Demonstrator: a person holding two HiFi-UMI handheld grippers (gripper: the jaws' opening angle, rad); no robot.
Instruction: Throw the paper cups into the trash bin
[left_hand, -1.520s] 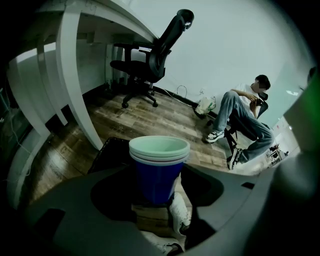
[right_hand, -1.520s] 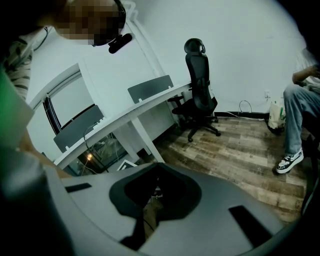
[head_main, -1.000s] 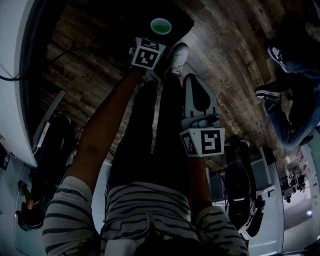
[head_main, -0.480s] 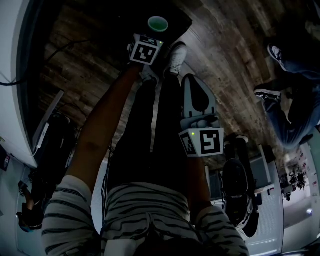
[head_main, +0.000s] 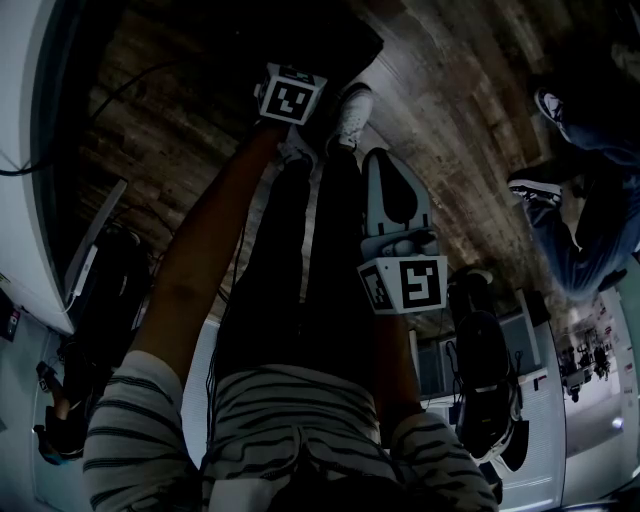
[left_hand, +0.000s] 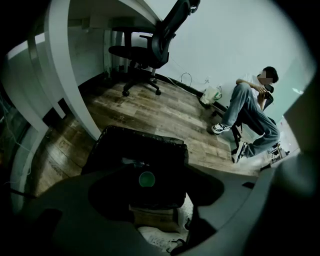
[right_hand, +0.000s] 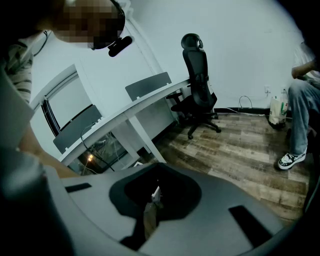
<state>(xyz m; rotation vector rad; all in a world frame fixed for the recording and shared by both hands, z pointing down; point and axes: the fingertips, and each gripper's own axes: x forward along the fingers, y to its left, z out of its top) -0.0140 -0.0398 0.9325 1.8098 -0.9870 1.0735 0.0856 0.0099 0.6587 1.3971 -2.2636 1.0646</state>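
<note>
Wood floor (left_hand: 165, 110) open around trash bin (left_hand: 125, 142), paper cup (left_hand: 146, 178) within its rim; left gripper (left_hand: 156, 182) spread above, right gripper (head_main: 388, 165) pressed together.

Your head camera looked steeply down; your left gripper (left_hand: 150, 192) camera shared the nearby trash bin (left_hand: 165, 146) at 12 o'clock.

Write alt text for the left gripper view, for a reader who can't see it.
Past the open tongs of the left gripper, a paper cup shows as a small green circle inside a black-lined trash bin on a wood floor. Behind stand a white desk and a black office chair, and a person sits by the wall.
</note>
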